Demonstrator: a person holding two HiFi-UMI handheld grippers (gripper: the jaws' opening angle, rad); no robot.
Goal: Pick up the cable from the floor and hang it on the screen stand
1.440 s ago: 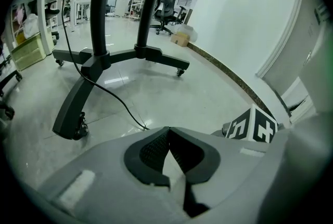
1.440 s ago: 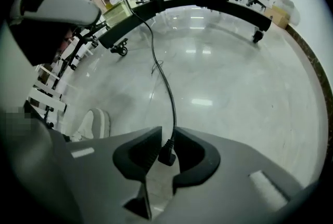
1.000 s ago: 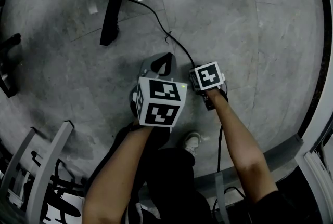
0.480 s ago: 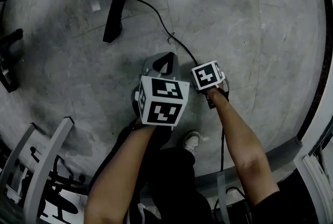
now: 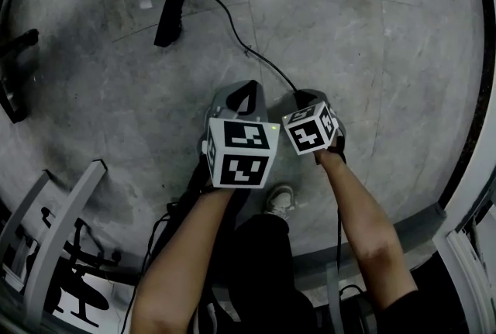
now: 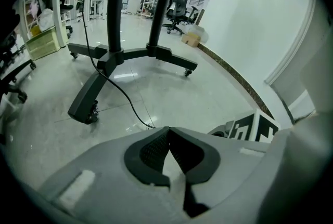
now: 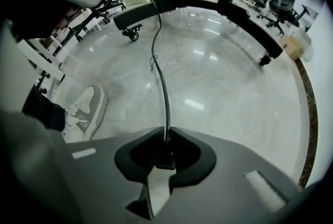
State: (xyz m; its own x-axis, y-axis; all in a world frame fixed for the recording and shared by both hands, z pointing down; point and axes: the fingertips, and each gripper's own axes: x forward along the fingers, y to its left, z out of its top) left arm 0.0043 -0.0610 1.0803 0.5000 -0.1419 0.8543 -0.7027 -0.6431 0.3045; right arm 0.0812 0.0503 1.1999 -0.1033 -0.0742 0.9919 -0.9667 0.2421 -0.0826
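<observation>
The cable [image 7: 165,94] is pinched near its end between the jaws of the right claw [image 7: 167,141]. From there it is seen running over the floor [image 5: 387,53] toward the base of the screen stand [image 5: 173,5], where it climbs out of view. The grip appears to have been taken close to the free end so that the slack can be lifted and carried to the stand in one piece. The left claw [image 6: 168,132] is pressed together with nothing between its jaws. It is held just beside the right one and pointed at the stand, and is judged to be kept free for guiding the cable.

A shoe [image 7: 86,108] is planted near the cable's line and could be caught by a loop. The stand's spread legs lie across the path, and the cable crosses one leg near a caster [image 6: 91,114], where a snag is judged likely when the slack is raised. An office chair [image 6: 179,2] stands well beyond the stand.
</observation>
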